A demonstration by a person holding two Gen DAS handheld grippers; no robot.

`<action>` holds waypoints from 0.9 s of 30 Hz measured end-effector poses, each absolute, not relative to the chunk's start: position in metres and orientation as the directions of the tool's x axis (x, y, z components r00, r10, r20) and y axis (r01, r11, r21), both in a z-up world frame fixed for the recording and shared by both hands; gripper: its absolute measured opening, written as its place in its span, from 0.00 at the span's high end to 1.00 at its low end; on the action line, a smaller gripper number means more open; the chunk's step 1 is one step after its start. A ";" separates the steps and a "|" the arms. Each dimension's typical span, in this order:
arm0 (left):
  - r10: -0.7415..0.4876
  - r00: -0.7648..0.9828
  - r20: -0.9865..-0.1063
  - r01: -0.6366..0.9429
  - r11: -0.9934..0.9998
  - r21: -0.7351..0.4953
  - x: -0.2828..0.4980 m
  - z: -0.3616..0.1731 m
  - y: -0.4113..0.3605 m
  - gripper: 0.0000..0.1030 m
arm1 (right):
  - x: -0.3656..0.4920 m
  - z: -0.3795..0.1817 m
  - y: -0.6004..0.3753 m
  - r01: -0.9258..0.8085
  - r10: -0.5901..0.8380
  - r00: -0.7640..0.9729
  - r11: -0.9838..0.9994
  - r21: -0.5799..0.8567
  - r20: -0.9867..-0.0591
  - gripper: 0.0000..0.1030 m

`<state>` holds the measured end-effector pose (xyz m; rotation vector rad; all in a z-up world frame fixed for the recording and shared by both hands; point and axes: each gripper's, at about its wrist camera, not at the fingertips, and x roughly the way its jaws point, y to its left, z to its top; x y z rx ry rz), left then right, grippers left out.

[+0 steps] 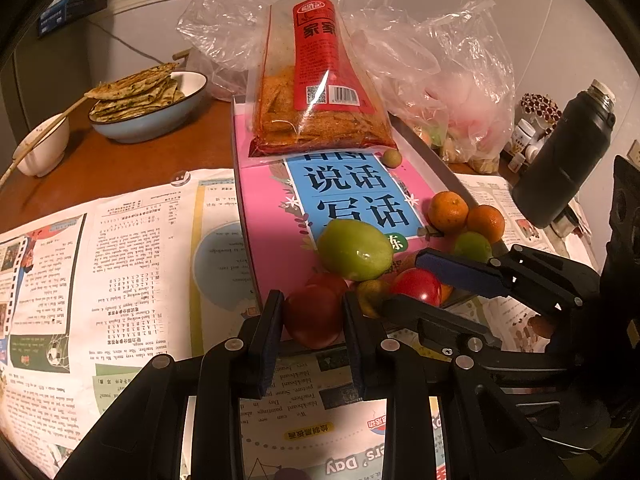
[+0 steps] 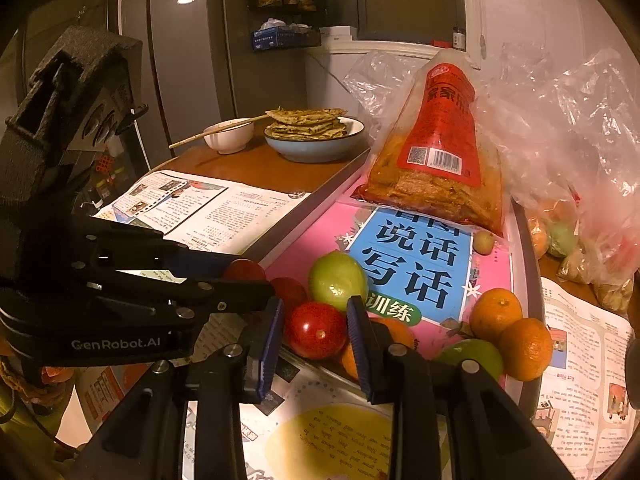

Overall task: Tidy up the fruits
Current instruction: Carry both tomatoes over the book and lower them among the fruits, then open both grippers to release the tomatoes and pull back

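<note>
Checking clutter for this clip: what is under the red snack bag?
The red snack bag lies on the pink book, covering its top title line. The book sits in a tray. What else lies beneath the bag cannot be seen.
</note>
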<state>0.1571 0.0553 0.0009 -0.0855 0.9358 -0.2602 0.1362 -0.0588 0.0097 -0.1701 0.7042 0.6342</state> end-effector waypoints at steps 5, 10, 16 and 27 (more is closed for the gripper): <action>-0.258 0.562 -0.786 0.187 0.965 -0.183 0.157 0.000 0.054 0.71 | 0.131 0.011 -0.061 -0.596 0.481 0.592 0.801 0.050 -0.646 0.68; -0.257 0.562 -0.786 0.187 0.966 -0.182 0.156 0.000 0.054 0.71 | 0.128 0.012 -0.064 -0.593 0.480 0.598 0.804 0.048 -0.642 0.68; -0.251 0.564 -0.787 0.185 0.967 -0.176 0.156 -0.001 0.053 0.71 | 0.124 0.013 -0.069 -0.580 0.476 0.606 0.813 0.055 -0.637 0.68; -0.242 0.568 -0.787 0.181 0.969 -0.167 0.155 -0.002 0.051 0.71 | 0.115 0.016 -0.085 -0.549 0.469 0.627 0.833 0.075 -0.622 0.61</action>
